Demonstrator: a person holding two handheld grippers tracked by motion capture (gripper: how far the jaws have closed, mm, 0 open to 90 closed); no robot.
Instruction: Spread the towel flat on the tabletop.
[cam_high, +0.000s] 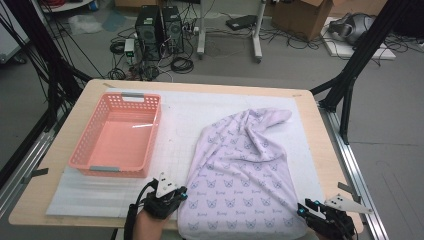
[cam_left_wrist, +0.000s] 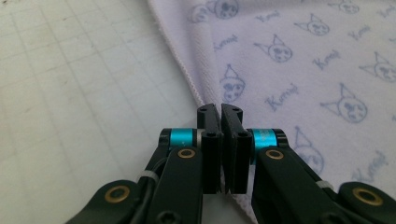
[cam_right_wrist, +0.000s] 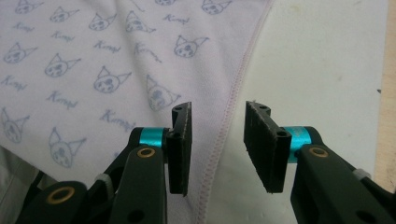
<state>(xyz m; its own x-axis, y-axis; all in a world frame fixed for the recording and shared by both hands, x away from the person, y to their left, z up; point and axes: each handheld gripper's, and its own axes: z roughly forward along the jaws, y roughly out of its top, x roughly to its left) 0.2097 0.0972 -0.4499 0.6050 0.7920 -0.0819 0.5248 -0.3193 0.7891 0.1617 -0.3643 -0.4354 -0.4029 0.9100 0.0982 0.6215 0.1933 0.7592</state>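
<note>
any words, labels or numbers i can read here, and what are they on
"Kuromi", as best it reads: a blue script word repeated between cat-face drawings all over the lilac printed cloth, seen in both gripper views; the letters are soft, so the spelling is uncertain.
In the high view the same print is too small to read.
The pink basket shows no legible label.

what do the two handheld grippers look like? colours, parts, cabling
Both match. The left gripper and right gripper have black linkage arms with brass-coloured pivot pins, teal anodised collars, and flat black ribbed pads. White zip ties sit on the arms. In the high view each carries a grey three-cornered plate and the left trails a black cable.
</note>
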